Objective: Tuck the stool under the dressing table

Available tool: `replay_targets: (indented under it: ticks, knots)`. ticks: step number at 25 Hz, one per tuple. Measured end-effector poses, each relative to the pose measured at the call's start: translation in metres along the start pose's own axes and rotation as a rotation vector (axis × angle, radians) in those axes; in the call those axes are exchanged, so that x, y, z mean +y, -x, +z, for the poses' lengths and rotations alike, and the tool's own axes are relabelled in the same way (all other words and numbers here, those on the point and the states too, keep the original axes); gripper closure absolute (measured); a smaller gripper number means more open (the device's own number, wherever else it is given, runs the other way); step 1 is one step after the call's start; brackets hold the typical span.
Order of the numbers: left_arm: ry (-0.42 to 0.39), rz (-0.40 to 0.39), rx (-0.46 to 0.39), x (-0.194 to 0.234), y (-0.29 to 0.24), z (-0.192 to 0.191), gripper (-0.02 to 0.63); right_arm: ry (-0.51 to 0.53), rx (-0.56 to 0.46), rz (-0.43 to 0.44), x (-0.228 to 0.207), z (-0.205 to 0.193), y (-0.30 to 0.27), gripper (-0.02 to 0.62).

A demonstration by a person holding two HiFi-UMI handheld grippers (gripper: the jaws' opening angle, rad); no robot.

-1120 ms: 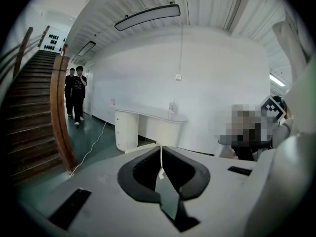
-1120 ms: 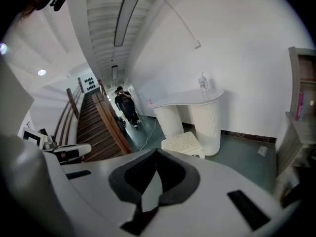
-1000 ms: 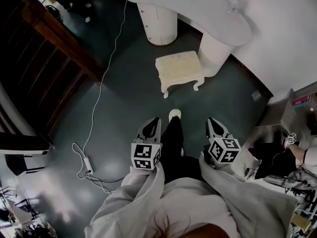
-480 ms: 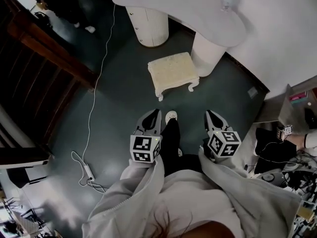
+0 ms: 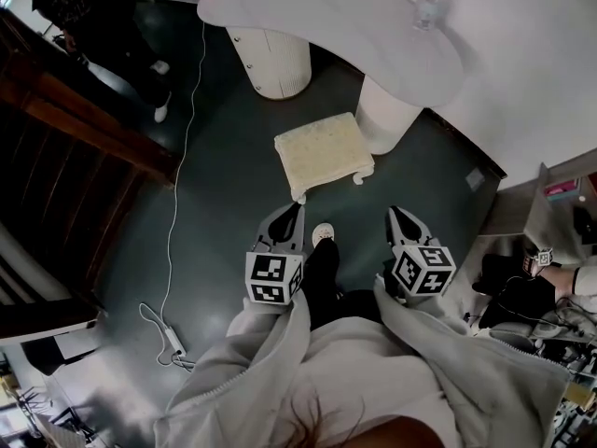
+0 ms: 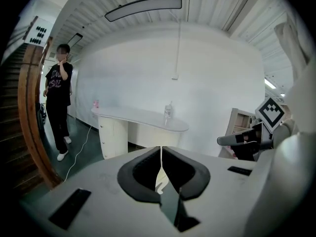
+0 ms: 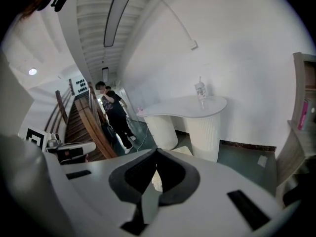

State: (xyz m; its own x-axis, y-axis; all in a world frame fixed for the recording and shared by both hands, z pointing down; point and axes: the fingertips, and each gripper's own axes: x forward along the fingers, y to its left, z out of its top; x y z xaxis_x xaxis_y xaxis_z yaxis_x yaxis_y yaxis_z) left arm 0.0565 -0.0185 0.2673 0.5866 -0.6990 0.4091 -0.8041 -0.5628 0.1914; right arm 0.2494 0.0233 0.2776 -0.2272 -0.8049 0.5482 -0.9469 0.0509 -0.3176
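We hold both grippers on the near side of the dressing table [image 5: 336, 17], each empty: the left gripper [image 5: 292, 213] has its jaws pressed together, and the right gripper [image 5: 398, 215] is likewise closed on nothing. The stool [image 5: 323, 153] stands in front of the dressing table, out from under its top and close by the pedestal [image 5: 387, 119] at the end where a bottle [image 5: 426, 9] stands; we cannot tell whether it touches that pedestal. In both gripper views the grippers' own bodies cover the stool, save a pale sliver behind the jaw tips. The dressing table's far edge is cut off at the head view's top, as is part of a person [image 5: 98, 26] beyond its other end
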Motion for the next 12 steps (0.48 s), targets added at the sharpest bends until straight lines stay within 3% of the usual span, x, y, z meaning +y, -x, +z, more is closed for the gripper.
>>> replay_targets:
  ticks: [12]
  knots:
    - [0.016,-0.008,0.017,0.05,-0.065,0.024,0.586,-0.005,0.021,-0.016,-0.009,0.039,-0.069,0.545]
